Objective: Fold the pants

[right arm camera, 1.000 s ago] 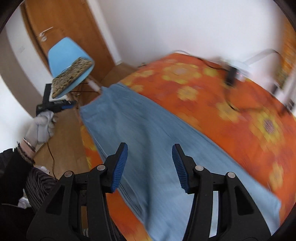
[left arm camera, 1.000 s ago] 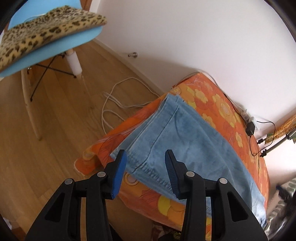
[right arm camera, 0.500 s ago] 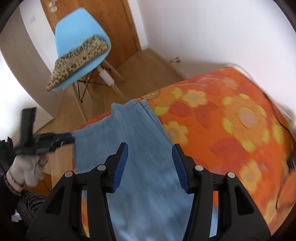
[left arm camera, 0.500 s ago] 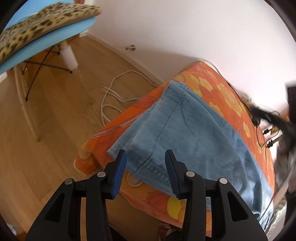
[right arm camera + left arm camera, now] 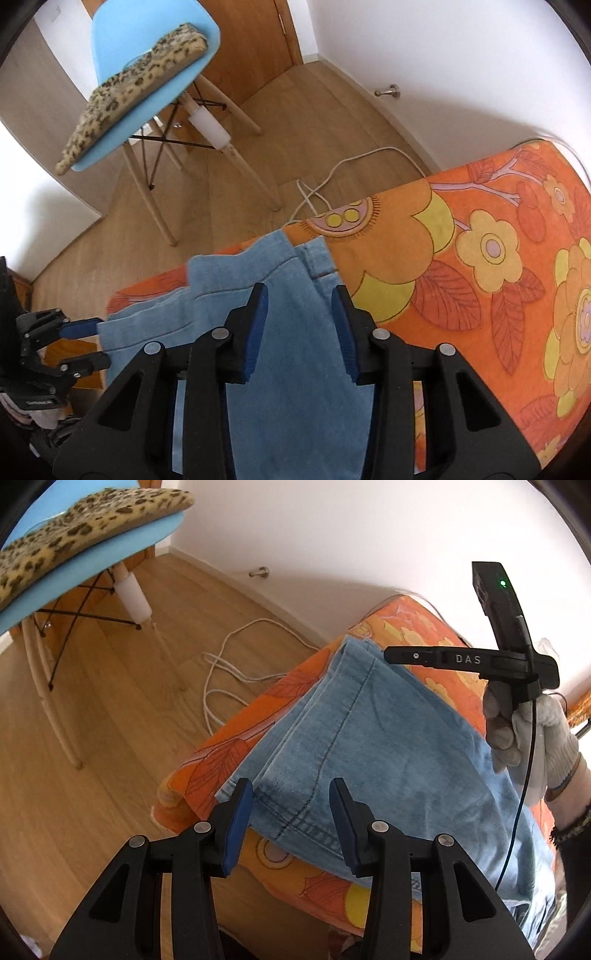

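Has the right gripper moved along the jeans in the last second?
Yes. The right gripper has swept along the jeans to their end nearest the blue chair, jaws closing somewhat but gripping nothing.

Bright, even daylight with soft shadows; both views sharp, strongly barrel-distorted, dark-vignetted at the corners, the white wall [image 5: 369, 535] beyond the fingers [image 5: 236, 823] nearly overexposed.

— What sort of place is this?
— A home, a bedroom by the look: a bed [image 5: 480, 229] under an orange flowered cover at lower right.
— What else shows it?
— Wood floor [image 5: 306, 110], a wooden door [image 5: 255, 40] at the top, and a blue chair [image 5: 147, 74] with a leopard cushion [image 5: 140, 85] at upper left.
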